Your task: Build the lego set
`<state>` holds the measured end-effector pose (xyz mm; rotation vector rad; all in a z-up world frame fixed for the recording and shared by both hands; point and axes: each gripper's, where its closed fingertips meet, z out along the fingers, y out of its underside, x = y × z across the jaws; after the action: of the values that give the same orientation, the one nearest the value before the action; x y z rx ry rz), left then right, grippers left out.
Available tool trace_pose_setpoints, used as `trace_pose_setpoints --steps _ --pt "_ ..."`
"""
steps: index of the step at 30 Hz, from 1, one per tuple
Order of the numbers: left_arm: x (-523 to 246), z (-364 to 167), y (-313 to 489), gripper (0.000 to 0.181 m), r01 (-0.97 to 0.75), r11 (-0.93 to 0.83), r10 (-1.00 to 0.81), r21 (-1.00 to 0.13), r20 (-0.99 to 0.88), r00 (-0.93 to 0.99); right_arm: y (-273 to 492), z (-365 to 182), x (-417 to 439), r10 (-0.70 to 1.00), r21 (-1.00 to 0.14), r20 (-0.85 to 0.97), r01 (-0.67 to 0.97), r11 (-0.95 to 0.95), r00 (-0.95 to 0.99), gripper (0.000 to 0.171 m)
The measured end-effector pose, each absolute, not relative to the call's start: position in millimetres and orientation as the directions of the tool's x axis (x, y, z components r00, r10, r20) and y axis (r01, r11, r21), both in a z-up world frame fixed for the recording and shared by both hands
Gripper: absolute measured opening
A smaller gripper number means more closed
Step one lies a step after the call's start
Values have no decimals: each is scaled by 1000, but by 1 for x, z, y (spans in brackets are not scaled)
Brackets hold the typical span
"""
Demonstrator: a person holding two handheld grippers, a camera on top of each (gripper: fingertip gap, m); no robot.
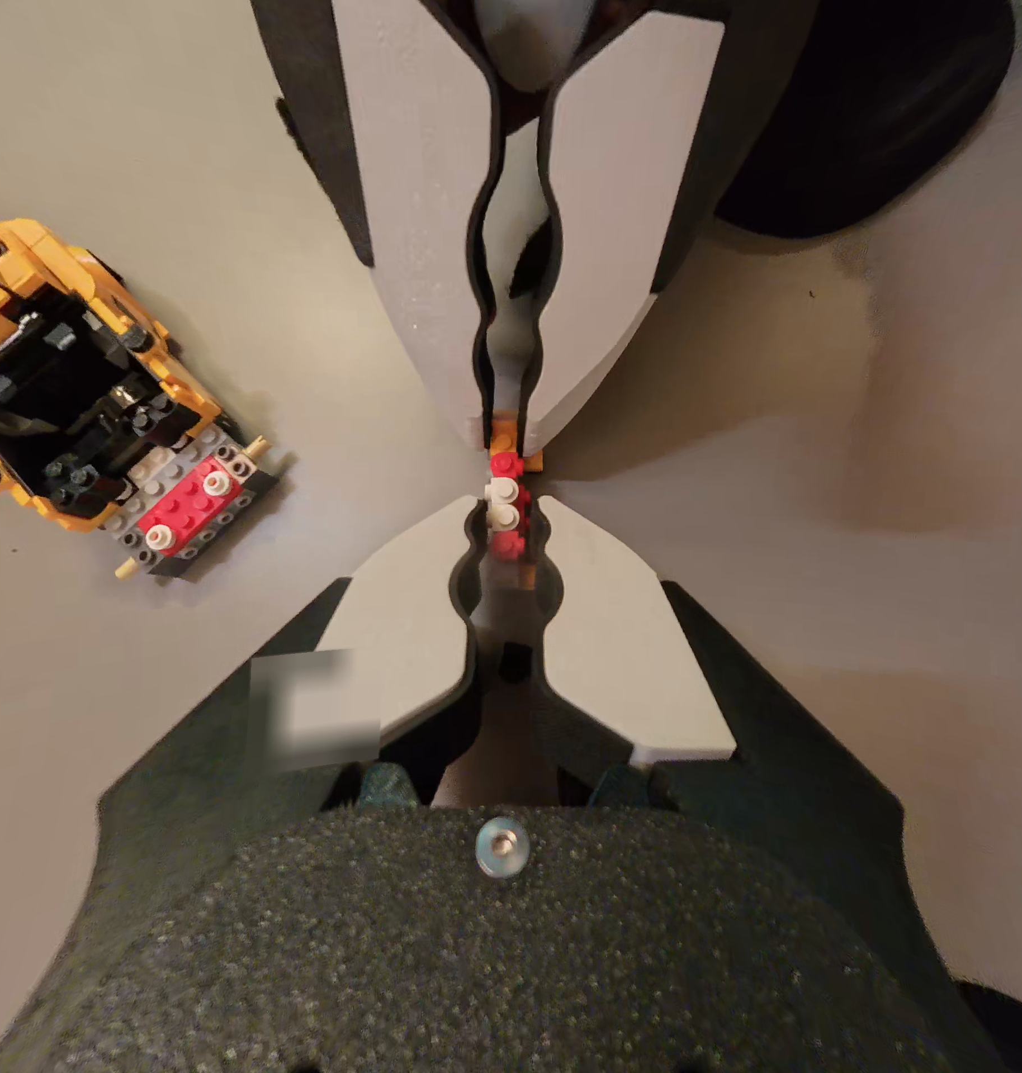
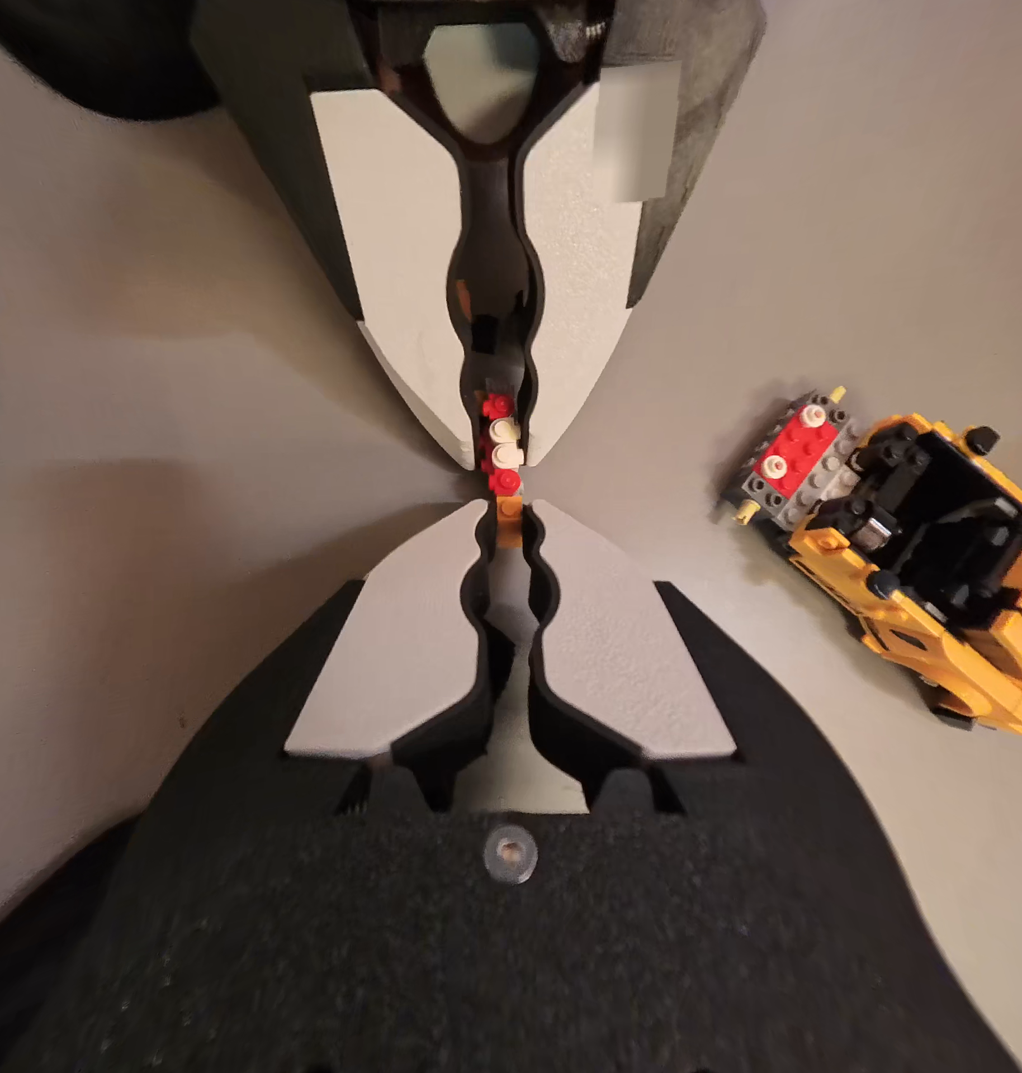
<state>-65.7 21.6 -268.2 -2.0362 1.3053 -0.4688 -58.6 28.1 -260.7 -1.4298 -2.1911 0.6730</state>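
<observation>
Brick stack (image 1: 507,506) between both claws

A plain, matte grey-beige tabletop (image 1: 845,638) is filling the background of both wrist views, and no wall, floor or window is showing. Warm light is falling across the tabletop unevenly, laying soft-edged brownish shadows (image 1: 758,418) over its middle band in the left wrist view and paler shadow bands (image 2: 119,482) in the right wrist view. A few tiny dark specks (image 1: 811,294) are sitting on the otherwise uniform surface.
</observation>
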Motion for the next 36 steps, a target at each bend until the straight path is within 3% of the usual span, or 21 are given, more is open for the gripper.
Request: trace_pose_setpoints --steps 9,11,16,21,27,36 --pt "-65 -268 21 13 -635 -280 -898 -720 -37 438 27 -262 -59 914 -544 74 752 372 -398 8" --pt "-65 -266 20 13 -609 -287 -900 -740 -10 436 26 -261 -57 919 -551 59 755 356 -390 20" --pt "-66 -223 17 13 -304 -479 -848 -824 343 405 28 -231 -51 957 -705 7 677 210 -289 28" --pt "-75 -189 17 13 -37 -663 -734 -747 640 228 23 -184 -38 975 -852 19 507 131 -219 28" --pt "-74 -178 14 13 16 -687 -717 -727 680 154 11 -173 -35 975 -858 111 477 191 -190 30" --pt "-72 -179 12 13 1 -679 -725 -734 671 157 24 -156 -62 984 -886 -156 452 -100 -88 22"
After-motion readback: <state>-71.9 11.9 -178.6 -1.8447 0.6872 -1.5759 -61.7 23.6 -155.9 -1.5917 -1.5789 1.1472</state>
